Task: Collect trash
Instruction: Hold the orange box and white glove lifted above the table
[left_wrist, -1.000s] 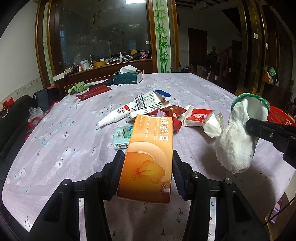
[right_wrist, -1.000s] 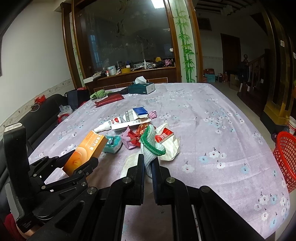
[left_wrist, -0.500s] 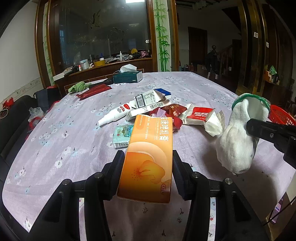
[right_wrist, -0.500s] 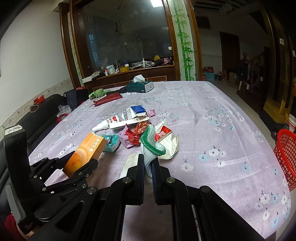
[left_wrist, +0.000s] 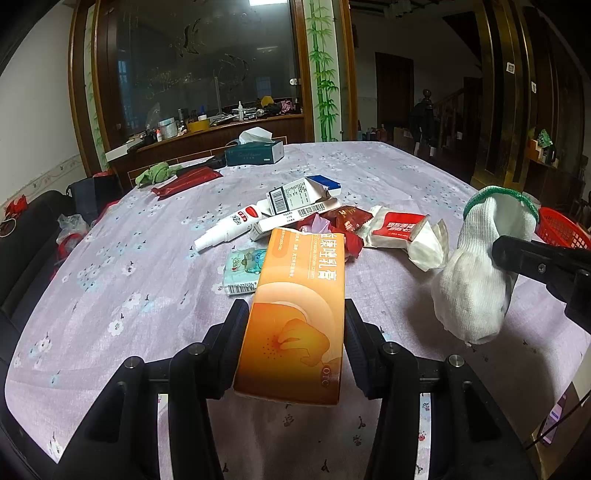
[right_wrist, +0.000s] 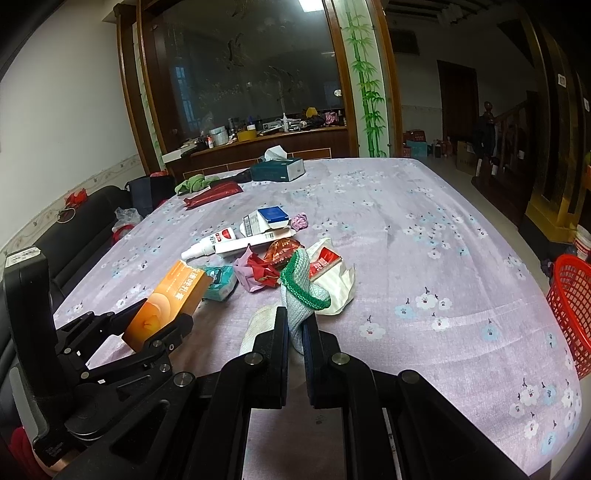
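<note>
My left gripper (left_wrist: 293, 317) is shut on an orange carton (left_wrist: 306, 266) and holds it above the table; the right wrist view shows the same carton (right_wrist: 173, 295) at lower left. My right gripper (right_wrist: 295, 325) is shut on a white knitted glove with a green cuff (right_wrist: 301, 284), which hangs at the right of the left wrist view (left_wrist: 476, 280). Beyond both grippers a pile of trash lies mid-table: a white spray tube (left_wrist: 229, 229), a barcode box (left_wrist: 295, 194), red wrappers (left_wrist: 347, 219), a tissue pack (left_wrist: 399, 230) and a teal packet (left_wrist: 243, 269).
A floral purple cloth covers the table (right_wrist: 424, 229). A red basket (right_wrist: 570, 306) stands off the table's right edge. A teal tissue box (right_wrist: 277, 170), a dark red pouch (right_wrist: 214, 194) and a green rag (right_wrist: 192, 184) lie at the far side. A black sofa (right_wrist: 85, 221) runs along the left.
</note>
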